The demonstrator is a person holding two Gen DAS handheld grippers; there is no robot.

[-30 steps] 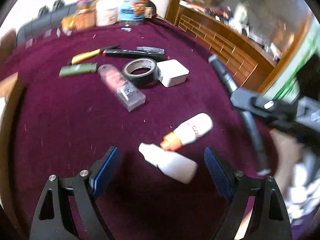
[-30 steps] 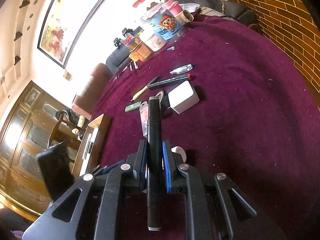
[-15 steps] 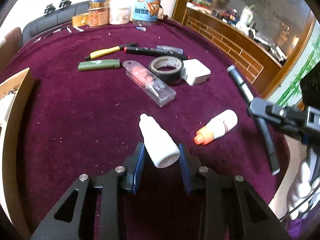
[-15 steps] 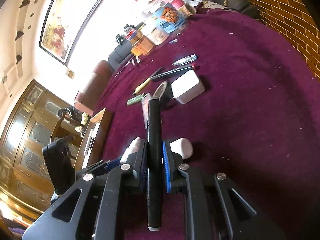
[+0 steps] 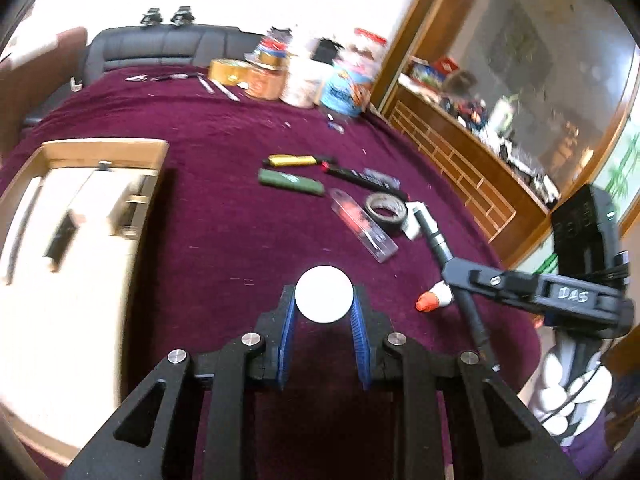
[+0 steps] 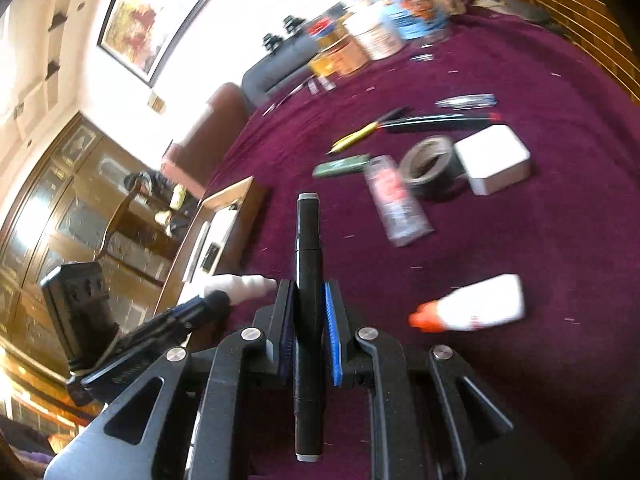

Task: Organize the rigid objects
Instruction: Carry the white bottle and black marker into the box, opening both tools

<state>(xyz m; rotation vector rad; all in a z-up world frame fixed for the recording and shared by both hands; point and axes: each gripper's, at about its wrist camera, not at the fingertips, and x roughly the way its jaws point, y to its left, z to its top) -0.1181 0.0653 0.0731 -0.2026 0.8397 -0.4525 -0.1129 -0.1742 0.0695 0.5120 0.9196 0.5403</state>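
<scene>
My left gripper [image 5: 323, 293] holds a white squeeze bottle [image 5: 325, 305] end-on, its round base facing the camera. The jaws are still closing, and the blue pads press on both sides of the bottle. In the right wrist view the same bottle [image 6: 240, 284] sticks out of that gripper at the left, above the cloth. My right gripper [image 6: 307, 304] is shut on a black marker [image 6: 307, 240] that runs lengthwise between its pads. A second white bottle with an orange cap [image 6: 472, 308] lies on the purple cloth to the right.
A wooden tray [image 5: 104, 148] with a few small items sits at the left of the table. On the cloth lie a tape roll [image 6: 430, 164], a white box [image 6: 494, 160], a clear case [image 6: 396, 200], a green lighter [image 6: 340, 166] and pens. Jars [image 5: 304, 84] stand at the far edge.
The left gripper closed on the white bottle, lifted it off the cloth and swung left, so the tray came into view. The right gripper moved left too, still holding the marker.
</scene>
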